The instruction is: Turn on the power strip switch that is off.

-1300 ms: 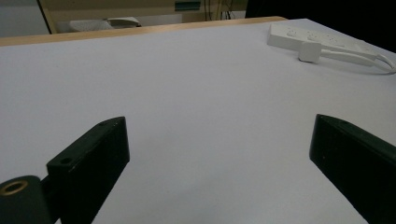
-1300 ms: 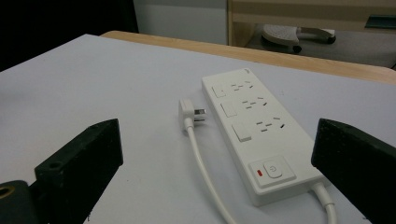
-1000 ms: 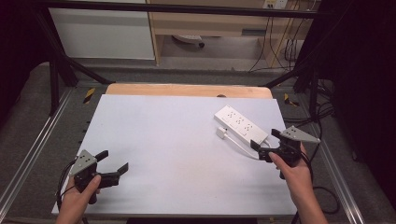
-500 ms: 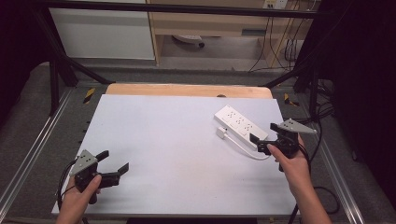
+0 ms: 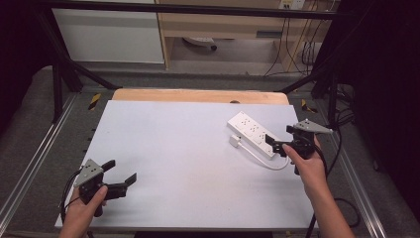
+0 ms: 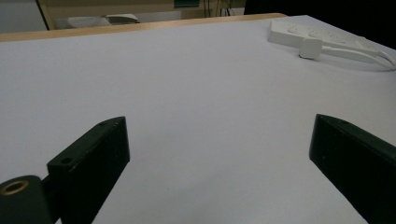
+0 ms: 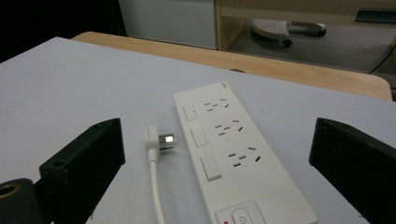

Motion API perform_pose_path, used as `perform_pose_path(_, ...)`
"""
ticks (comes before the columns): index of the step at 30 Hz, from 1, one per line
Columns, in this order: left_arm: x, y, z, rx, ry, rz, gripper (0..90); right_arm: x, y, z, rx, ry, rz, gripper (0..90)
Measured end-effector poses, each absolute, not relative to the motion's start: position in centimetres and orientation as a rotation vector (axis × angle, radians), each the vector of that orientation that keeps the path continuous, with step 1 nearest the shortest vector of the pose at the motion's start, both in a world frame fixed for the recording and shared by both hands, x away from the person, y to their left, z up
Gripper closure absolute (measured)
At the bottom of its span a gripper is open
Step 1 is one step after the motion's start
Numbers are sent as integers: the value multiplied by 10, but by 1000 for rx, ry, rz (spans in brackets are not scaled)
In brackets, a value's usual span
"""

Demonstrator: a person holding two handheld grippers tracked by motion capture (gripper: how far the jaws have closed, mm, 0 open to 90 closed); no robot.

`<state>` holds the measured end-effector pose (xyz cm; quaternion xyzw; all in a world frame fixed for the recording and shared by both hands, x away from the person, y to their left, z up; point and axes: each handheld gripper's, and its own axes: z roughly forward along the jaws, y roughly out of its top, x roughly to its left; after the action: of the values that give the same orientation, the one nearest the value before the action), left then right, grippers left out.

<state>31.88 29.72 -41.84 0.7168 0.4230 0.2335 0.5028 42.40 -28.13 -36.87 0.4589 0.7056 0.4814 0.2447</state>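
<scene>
left tool [image 5: 120, 175] gaping, right tool [image 5: 275, 143] seemingly gaping

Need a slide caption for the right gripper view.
Open right gripper faces a white power strip, its plug lying beside it on the table.

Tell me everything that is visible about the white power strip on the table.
The power strip is a long, flat, white block, apparently plastic, lying face up on the right part of the table. Its top carries three socket groups, each beside a rocker switch, and a round power button at the near end. Its white cable curves back alongside it, so the plug lies on the table near its side, prongs pointing toward it. The right gripper is open at its near end.
</scene>
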Motion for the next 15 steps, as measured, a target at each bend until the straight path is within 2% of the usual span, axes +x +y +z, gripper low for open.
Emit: perform_pose_path(15, 319, 298, -418, 1738, 1019, 568, 54, 442, -277, -383, 1298, 1960, 1249, 52)
